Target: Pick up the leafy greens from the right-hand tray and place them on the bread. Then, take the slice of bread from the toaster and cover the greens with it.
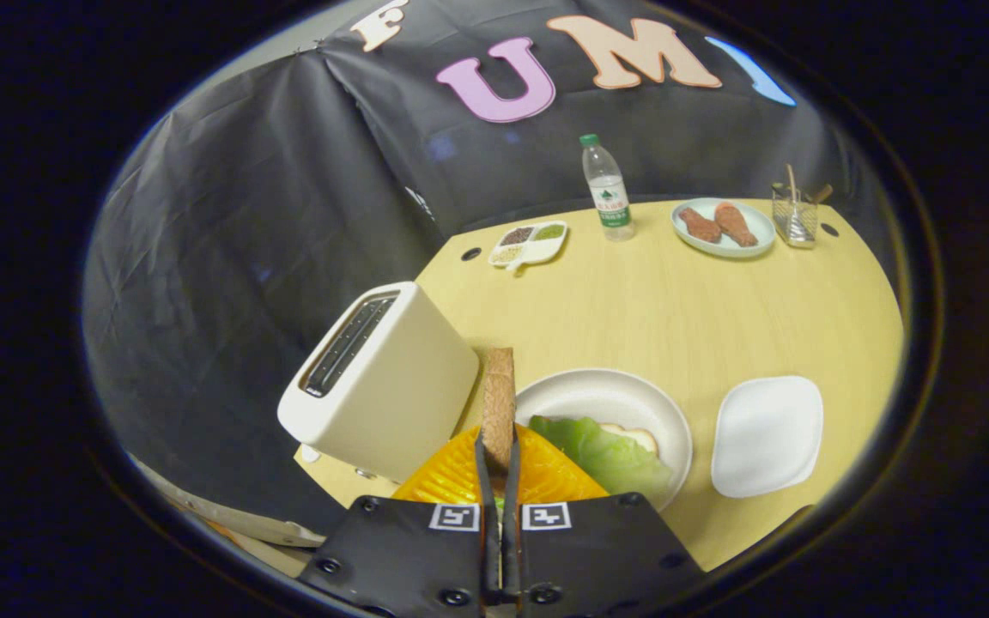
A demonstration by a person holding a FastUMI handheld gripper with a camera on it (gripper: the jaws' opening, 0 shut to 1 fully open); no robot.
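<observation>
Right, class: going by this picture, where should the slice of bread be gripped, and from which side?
By its two flat faces, coming in edge-on. The slice of bread is thin and broad, so its faces give the fingers parallel surfaces. The hand-held gripper is shut on it this way, with the slice standing on edge between the fingers, beside the toaster.

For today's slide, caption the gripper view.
Gripper shut on bread slice, held edge-on beside the toaster, near lettuce on plate.
</observation>
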